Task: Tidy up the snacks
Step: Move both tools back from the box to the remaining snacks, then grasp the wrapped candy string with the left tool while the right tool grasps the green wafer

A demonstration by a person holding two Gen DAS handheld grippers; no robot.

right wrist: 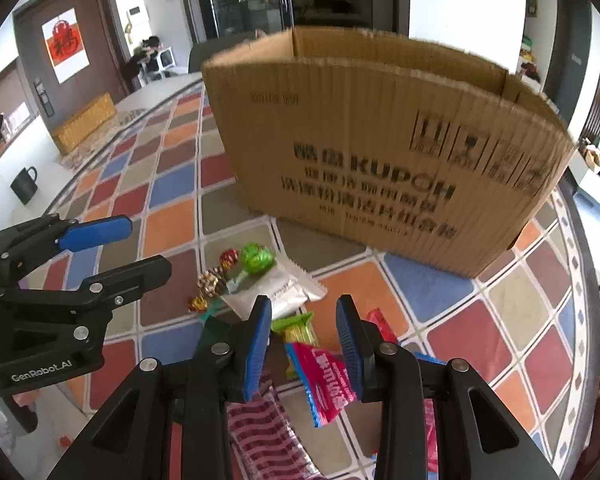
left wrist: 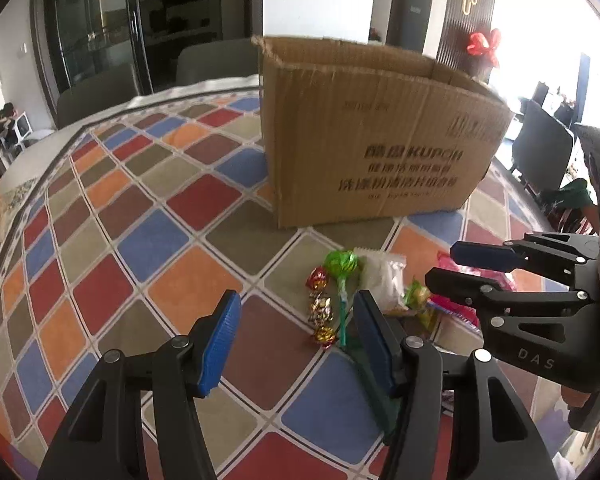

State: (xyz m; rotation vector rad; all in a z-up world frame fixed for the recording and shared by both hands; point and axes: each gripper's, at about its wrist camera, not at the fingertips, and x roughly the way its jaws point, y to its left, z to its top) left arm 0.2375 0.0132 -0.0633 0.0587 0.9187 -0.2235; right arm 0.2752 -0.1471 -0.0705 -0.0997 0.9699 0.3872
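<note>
An open brown cardboard box (left wrist: 372, 132) stands on the checkered tablecloth; it also fills the right wrist view (right wrist: 380, 148). In front of it lie a green lollipop (left wrist: 341, 266), small foil candies (left wrist: 320, 306), a white packet (left wrist: 384, 280) and a green wrapped bar (right wrist: 298, 330). My left gripper (left wrist: 296, 340) is open and empty, low over the cloth just left of the pile. My right gripper (right wrist: 304, 344) is open above a pink and blue snack packet (right wrist: 326, 380); the packet sits between the blue pads without clear contact.
A black mug (right wrist: 24, 186) stands at the table's far left edge. A woven yellow basket (right wrist: 84, 122) sits beyond the table. Chairs (left wrist: 540, 140) stand around the table. More pink wrappers (right wrist: 268, 436) lie under my right gripper.
</note>
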